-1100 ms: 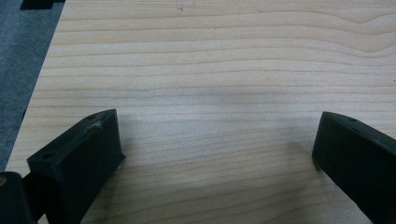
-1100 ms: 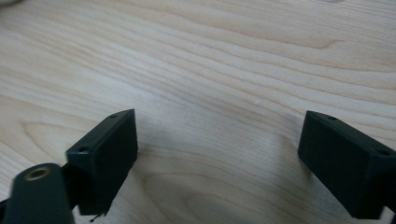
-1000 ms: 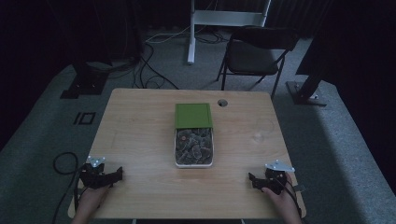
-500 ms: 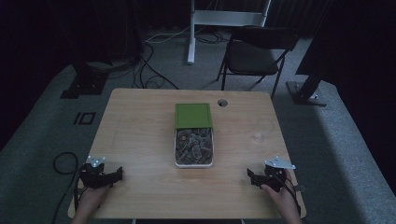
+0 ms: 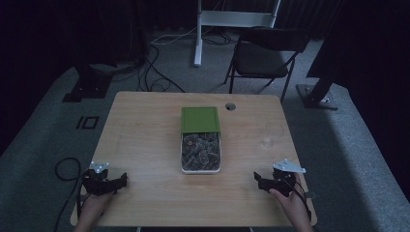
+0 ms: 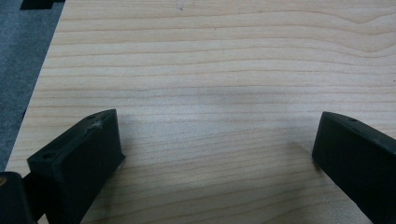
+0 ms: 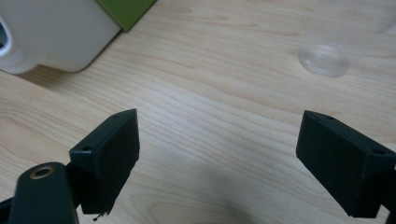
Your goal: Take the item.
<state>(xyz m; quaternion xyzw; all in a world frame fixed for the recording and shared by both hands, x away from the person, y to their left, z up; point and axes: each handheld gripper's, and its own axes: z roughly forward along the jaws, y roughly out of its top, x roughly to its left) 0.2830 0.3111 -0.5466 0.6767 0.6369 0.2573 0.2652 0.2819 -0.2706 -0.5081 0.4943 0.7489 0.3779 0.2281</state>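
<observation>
A white box (image 5: 201, 167) with dark, lumpy contents sits at the middle of the wooden table (image 5: 145, 130). Its green lid (image 5: 200, 119) is slid back over the far half. The box's white corner (image 7: 60, 32) and a bit of the green lid (image 7: 126, 9) show at the top left of the right gripper view. My left gripper (image 5: 118, 181) rests open near the front left corner, with bare wood between its jaws (image 6: 215, 140). My right gripper (image 5: 258, 180) rests open near the front right corner, holding nothing (image 7: 217, 137).
A small clear cup (image 5: 267, 142) stands right of the box, also seen ahead of the right gripper (image 7: 327, 56). A round hole (image 5: 230, 106) pierces the table's far side. A folding chair (image 5: 263, 58), stands and floor cables (image 5: 159, 72) lie beyond the table.
</observation>
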